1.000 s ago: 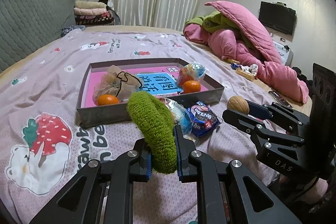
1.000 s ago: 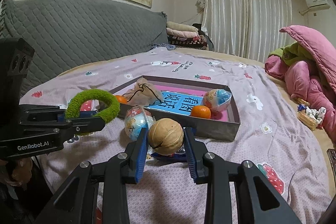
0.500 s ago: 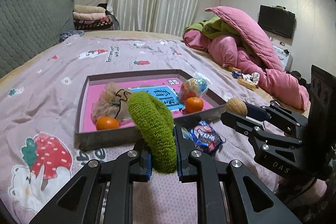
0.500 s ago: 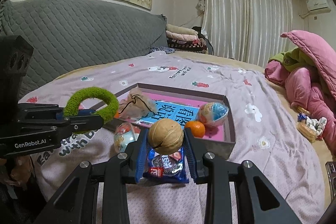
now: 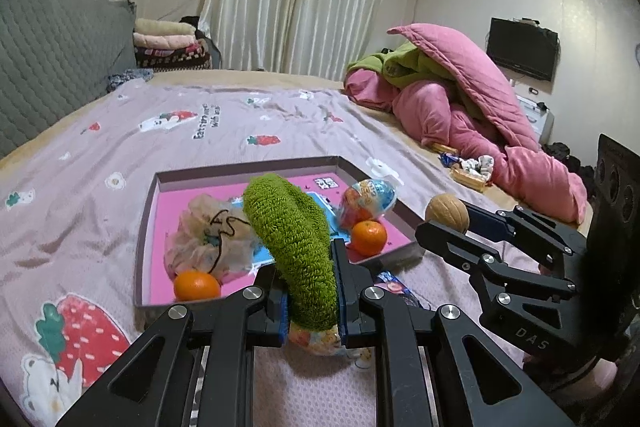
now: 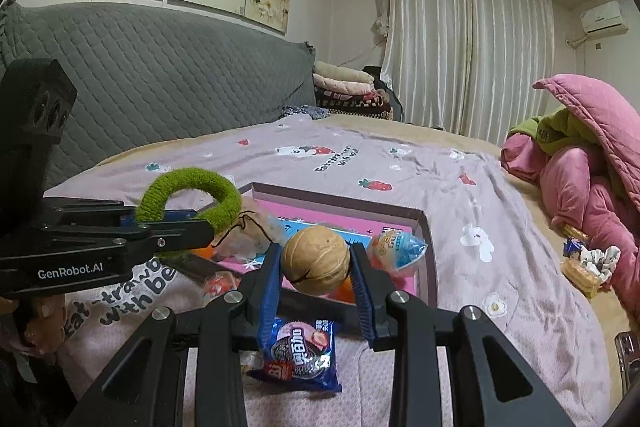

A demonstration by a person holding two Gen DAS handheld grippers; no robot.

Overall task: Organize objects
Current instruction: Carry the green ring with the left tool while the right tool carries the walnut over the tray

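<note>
My left gripper (image 5: 310,291) clamps a fuzzy green ring (image 5: 294,247); my right gripper (image 6: 316,281) clamps a walnut (image 6: 315,259). Below, at six o'clock, lies a blue cookie packet (image 6: 298,357). At twelve o'clock beyond sits the pink-lined tray (image 5: 248,171) holding oranges (image 5: 369,237).

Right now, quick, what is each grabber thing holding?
Left gripper: closed on the fuzzy green ring.
Right gripper: closed on the walnut.
</note>
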